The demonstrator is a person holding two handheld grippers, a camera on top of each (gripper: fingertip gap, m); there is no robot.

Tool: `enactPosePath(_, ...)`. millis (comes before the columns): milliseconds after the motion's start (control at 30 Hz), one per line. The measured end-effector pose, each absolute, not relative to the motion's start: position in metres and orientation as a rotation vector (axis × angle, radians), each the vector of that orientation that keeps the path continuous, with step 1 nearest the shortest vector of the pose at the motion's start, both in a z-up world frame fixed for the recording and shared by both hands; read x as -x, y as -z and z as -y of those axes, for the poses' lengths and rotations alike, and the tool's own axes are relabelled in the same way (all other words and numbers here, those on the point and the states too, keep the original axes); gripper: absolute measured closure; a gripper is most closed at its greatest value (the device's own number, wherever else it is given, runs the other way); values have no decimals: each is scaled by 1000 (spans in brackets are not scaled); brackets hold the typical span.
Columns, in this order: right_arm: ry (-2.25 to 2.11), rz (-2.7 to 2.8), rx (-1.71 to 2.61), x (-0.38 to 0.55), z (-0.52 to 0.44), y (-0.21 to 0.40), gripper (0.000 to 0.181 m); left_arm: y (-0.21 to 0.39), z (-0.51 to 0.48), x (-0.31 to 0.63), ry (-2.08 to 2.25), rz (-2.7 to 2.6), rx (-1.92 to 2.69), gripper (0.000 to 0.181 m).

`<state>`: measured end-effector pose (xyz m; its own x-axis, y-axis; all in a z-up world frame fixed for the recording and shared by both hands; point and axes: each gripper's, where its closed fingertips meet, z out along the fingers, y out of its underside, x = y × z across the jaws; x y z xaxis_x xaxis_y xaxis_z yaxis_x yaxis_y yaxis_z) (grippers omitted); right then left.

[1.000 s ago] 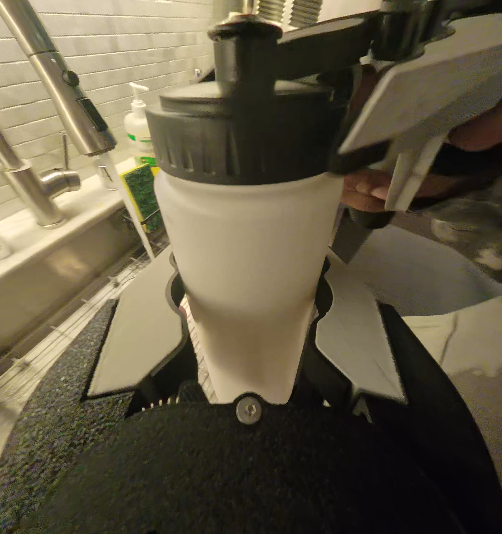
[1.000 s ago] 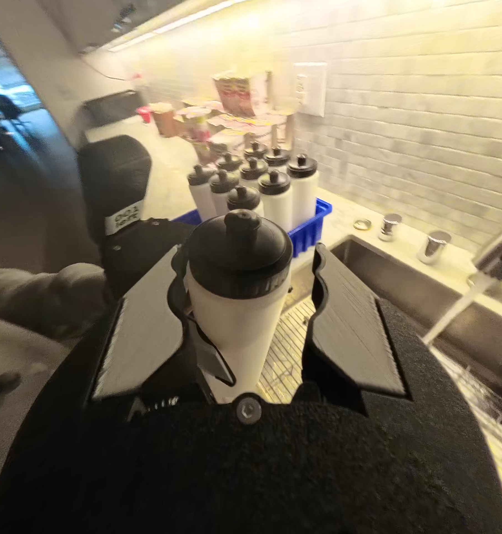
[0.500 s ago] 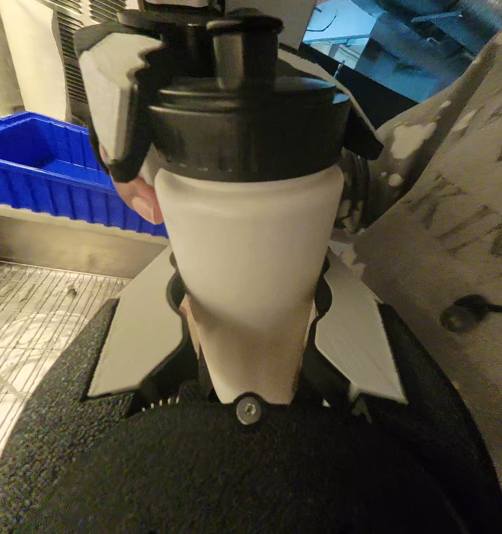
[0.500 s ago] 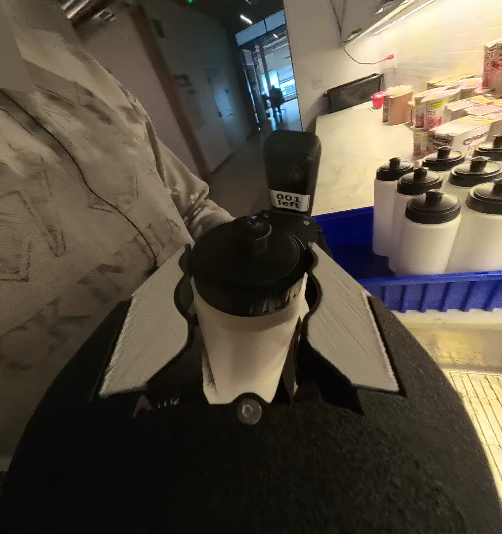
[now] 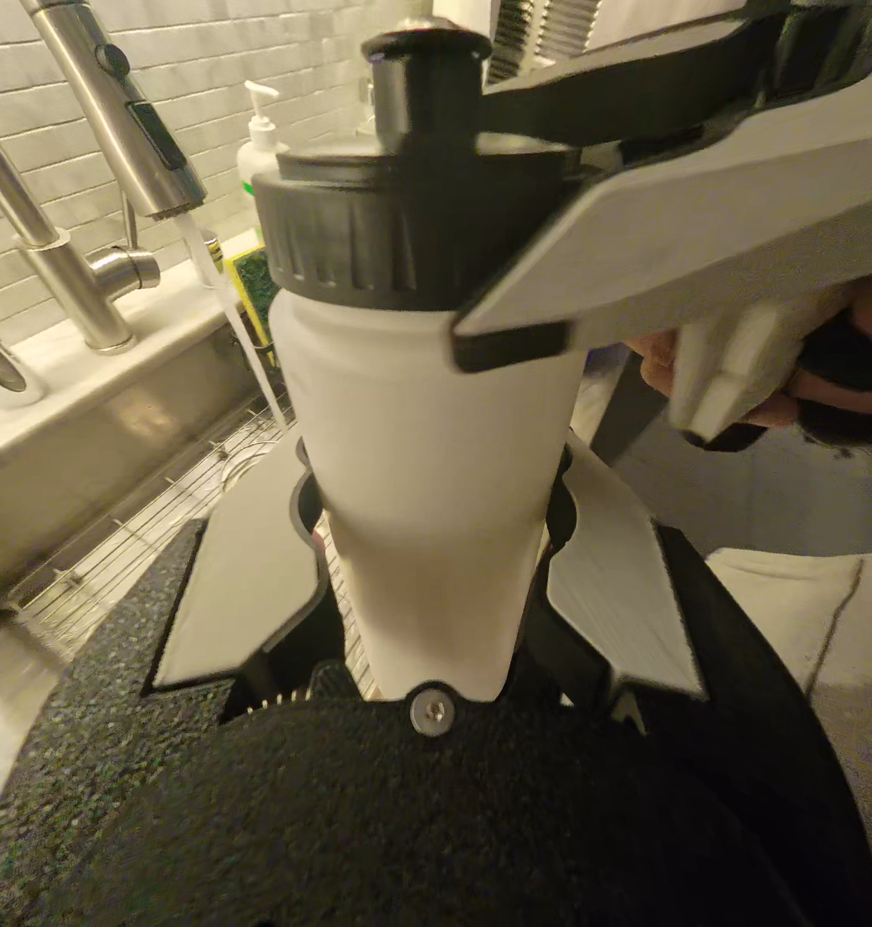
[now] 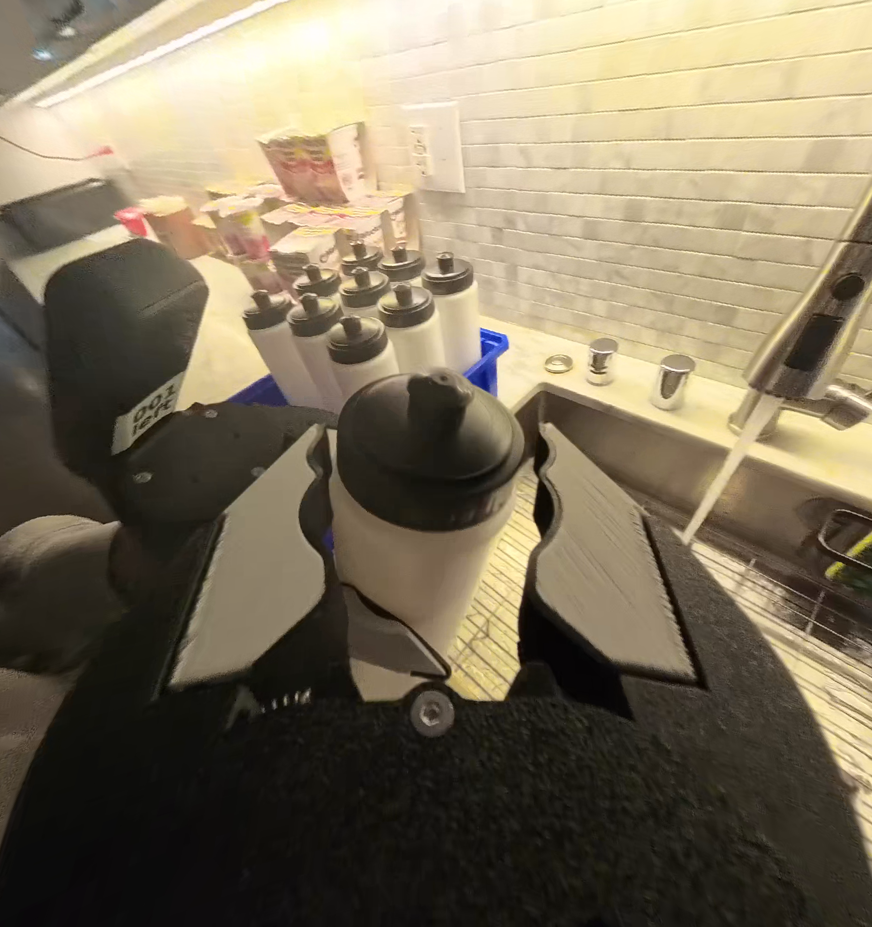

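Observation:
A white bottle [image 5: 424,451] with a black screw cap [image 5: 374,230] stands upright between my left gripper's [image 5: 434,451] fingers, which are shut on its lower body. It also shows in the right wrist view [image 6: 409,562], where its cap [image 6: 424,446] sits between my right gripper's [image 6: 431,431] fingertips. The right jaws straddle the cap with a narrow gap on each side. In the left wrist view a right gripper finger [image 5: 675,261] reaches in from the right against the cap's side. The bottle is over the sink.
A steel faucet [image 5: 123,125] runs water into the sink [image 6: 624,451], which has a wire grid on its floor. A soap dispenser [image 5: 258,145] and a sponge [image 5: 253,281] stand at the sink's back. A blue bin [image 6: 489,361] holds several capped bottles [image 6: 374,311].
Half a second ago both views had swung away from the faucet with the right jaws tight on the cap. Now both face the sink again and the right jaws stand slightly off the cap.

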<state>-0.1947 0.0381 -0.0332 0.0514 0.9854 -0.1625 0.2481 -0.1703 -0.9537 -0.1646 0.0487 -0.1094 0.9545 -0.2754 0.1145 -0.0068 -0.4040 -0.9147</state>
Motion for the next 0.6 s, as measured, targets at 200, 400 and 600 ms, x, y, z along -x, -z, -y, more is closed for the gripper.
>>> enactPosePath(200, -1277, 1344, 1560, 197, -39, 39, 105, 113, -49, 163, 315, -221, 1980, 91)
enactPosePath(400, -1747, 1608, 1158, 172, -17, 16, 105, 92, -32, 129, 648, -361, 1871, 91)
enactPosePath(600, -2047, 1907, 846, 140, 2, -14, 105, 54, -11, 88, 1050, -490, 1676, 91)
